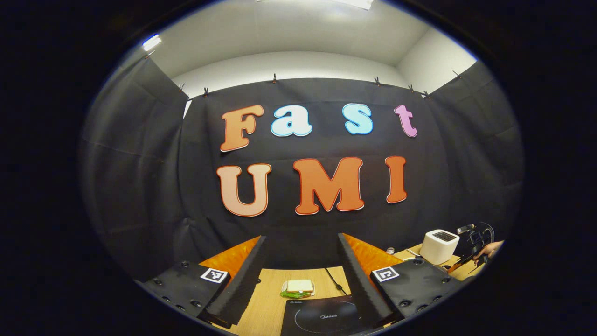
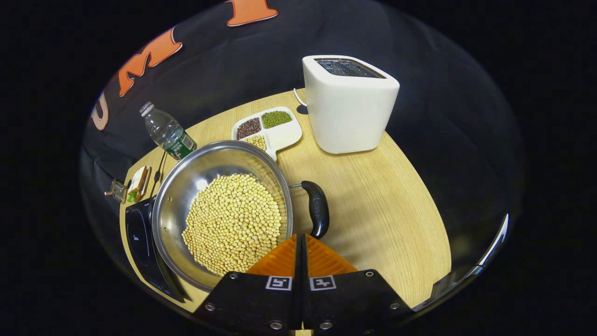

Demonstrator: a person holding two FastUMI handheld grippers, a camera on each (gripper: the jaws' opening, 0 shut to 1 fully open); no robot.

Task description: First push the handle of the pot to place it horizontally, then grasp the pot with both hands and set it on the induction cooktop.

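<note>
pot [image 2: 224, 212]: steel, loaded with yellow beans [image 2: 233, 224], sitting on the wooden table [image 2: 387, 210] just right of the cooktop, its left rim looks like it overlaps the cooktop's edge a bit

handle [image 2: 316, 209]: dark, on the pot's right side, currently running roughly toward the camera instead of across, so I'd say the push step isn't done yet

right gripper [image 2: 301, 239]: fingers pressed flat together, nothing between them, tip sitting right by the near end of the handle, touching or almost, can't tell which

how I'd do the push: keep the fingers closed like that so they act as one blunt stick, lean on the side of the handle near its free end, go slow and sideways. The pot is heavy with beans, so a low steady shove should turn it; a quick jab could slosh beans over the rim

cooktop [image 2: 140, 238]: black, at the table's left edge in the right gripper view; also in the left gripper view at bottom centre [image 1: 324, 317]

left gripper [image 1: 301, 275]: fingers spread wide, holding nothing, hovering up above the cooktop and aimed at the back wall. I'd leave it parked until the two-hand lift

other stuff: white toaster [image 2: 347, 107], a divided tray [image 2: 280, 135] of mixed beans behind the pot, a water bottle [image 2: 165, 133], a sandwich [image 2: 138, 183] past the cooktop. None sits in the handle's path as far as I can see
</note>
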